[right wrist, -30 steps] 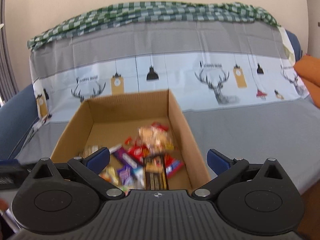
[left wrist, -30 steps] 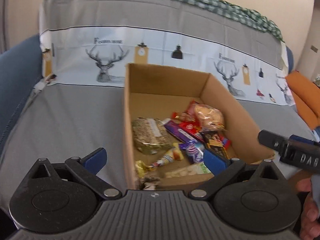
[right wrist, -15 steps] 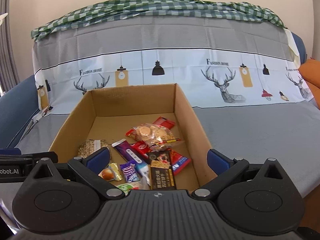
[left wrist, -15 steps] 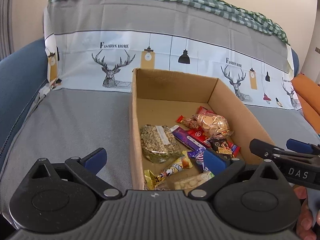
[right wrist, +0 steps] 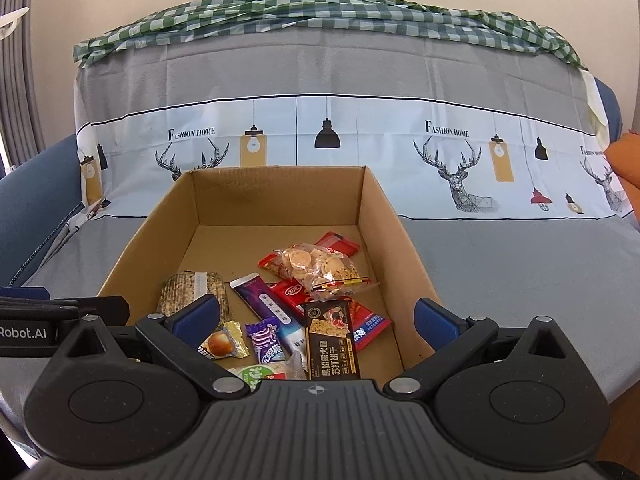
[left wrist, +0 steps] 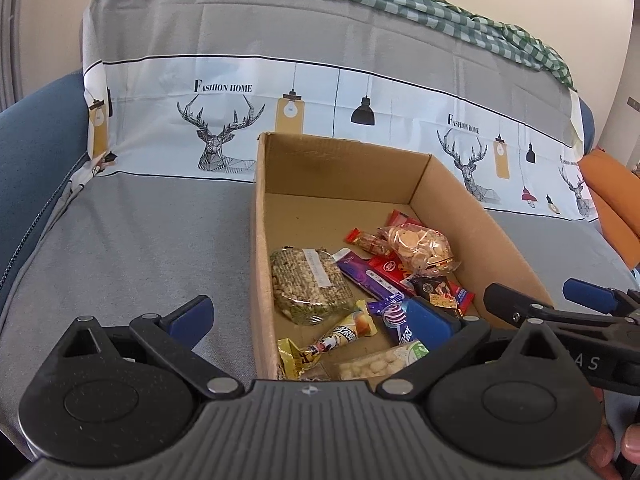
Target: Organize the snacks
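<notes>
An open cardboard box (left wrist: 472, 216) (right wrist: 388, 216) stands on the covered sofa seat with several snack packs in it: a clear bag of round crackers (left wrist: 416, 244) (right wrist: 320, 266), a seed bar (left wrist: 308, 280) (right wrist: 192, 288), a purple pack (left wrist: 366, 278) (right wrist: 266, 304), red packs (right wrist: 290, 294) and a dark cracker pack (right wrist: 330, 346). My left gripper (left wrist: 310, 318) is open and empty at the box's near left wall. My right gripper (right wrist: 316, 320) is open and empty over the box's near end; it also shows in the left wrist view (left wrist: 536, 300).
The sofa has a grey and white cover printed with deer (right wrist: 456, 176), and a green checked cloth (right wrist: 320, 4) lies along the backrest. An orange cushion (left wrist: 612, 196) lies at the right. A blue armrest (left wrist: 36, 136) is at the left. Grey seat (left wrist: 140, 240) flanks the box.
Both grippers have drawn back and steadied, so the box sits lower and further in view. The snacks have not moved. Both grippers stay open.
</notes>
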